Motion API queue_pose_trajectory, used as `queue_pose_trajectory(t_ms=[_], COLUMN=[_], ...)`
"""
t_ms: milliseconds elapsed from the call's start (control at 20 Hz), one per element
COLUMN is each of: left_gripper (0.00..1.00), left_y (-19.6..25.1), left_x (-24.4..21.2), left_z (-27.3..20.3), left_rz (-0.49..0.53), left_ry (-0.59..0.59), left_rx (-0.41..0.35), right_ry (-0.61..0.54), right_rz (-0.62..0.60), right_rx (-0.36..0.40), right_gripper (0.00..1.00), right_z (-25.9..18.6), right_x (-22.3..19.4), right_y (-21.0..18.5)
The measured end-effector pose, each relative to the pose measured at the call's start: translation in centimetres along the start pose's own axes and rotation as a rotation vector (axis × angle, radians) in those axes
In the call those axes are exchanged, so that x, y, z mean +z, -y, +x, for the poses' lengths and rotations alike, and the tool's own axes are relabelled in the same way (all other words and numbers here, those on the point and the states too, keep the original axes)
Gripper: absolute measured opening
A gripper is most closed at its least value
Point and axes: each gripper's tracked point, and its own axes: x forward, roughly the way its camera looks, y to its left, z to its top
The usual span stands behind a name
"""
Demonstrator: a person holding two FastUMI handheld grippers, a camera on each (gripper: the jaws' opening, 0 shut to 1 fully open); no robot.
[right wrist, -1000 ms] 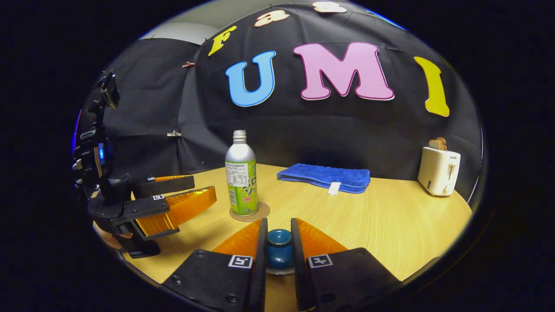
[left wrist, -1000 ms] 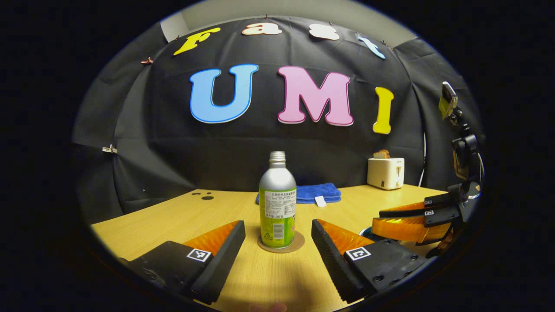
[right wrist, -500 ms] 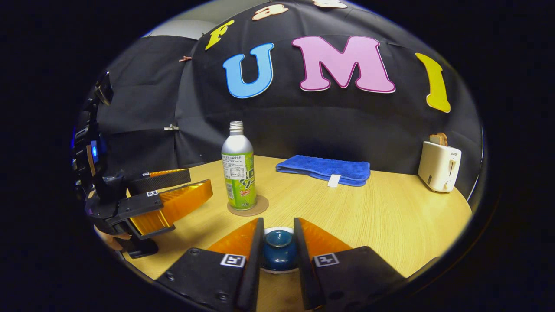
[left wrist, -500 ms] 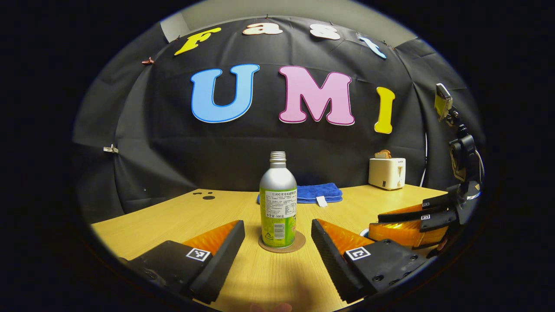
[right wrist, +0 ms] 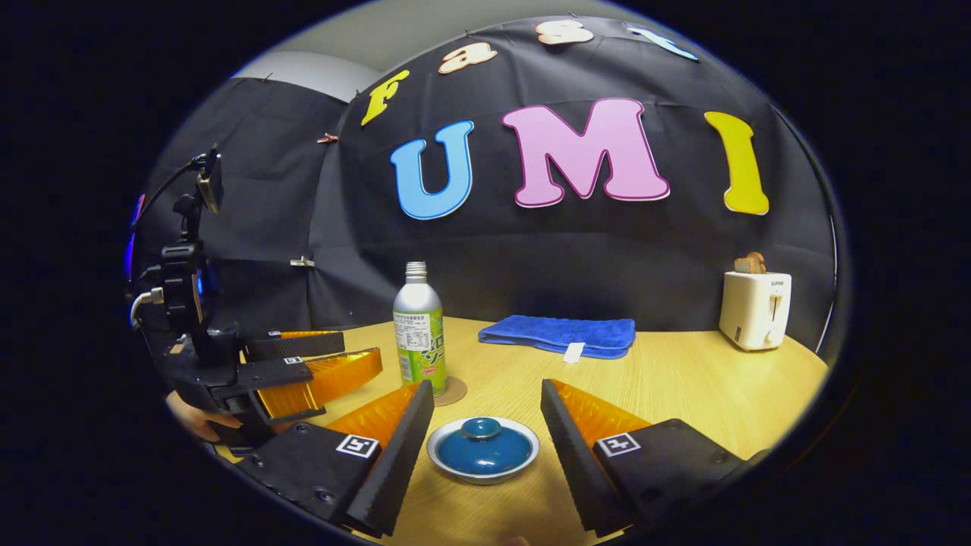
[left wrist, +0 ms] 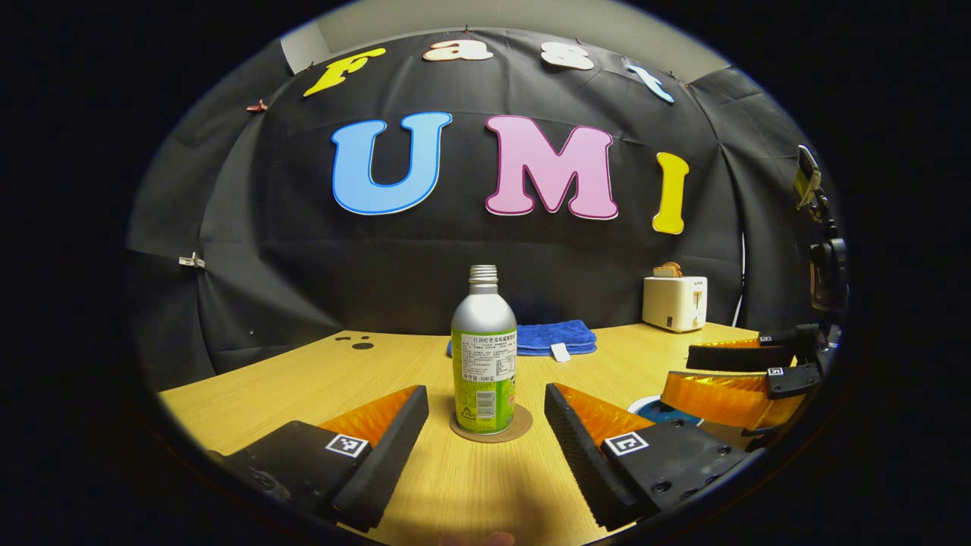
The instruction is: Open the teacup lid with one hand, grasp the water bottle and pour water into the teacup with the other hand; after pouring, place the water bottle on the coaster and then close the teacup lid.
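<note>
On the left, the left tool hangs released, its fingers spread wide to either side of the silver-and-green metal water bottle without touching it. The bottle stands upright on the round brown cork coaster on the pale wooden counter. Further right, the right tool is also released, fingers parted on both sides of the blue-glazed, white-rimmed ceramic teacup lid, which sits flat; whether a cup lies beneath it cannot be told. Judging from this, a sideways drift of either tool is the risk: a finger could clip the tall bottle and topple it, or nudge the lid askew.
</note>
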Motion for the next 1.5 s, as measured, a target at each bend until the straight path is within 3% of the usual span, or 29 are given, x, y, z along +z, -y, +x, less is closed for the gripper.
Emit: queue_pose_trajectory(t_ms=[950,1500], left_gripper=[0.98,0.98], left_y=[0.0,0.0], left_x=[0.0,0.0], left_z=[0.1,0.1], left_rz=[0.000,0.000], left_ry=[0.000,0.000], left_rx=[0.000,0.001], right_ry=[0.029,0.030], right_rz=[-0.003,-0.004], right_rx=[-0.185,-0.194], right_gripper=[0.88,0.88], right_z=[-5.1,-5.3], right_x=[0.4,0.4], right_y=[4.4,4.6])
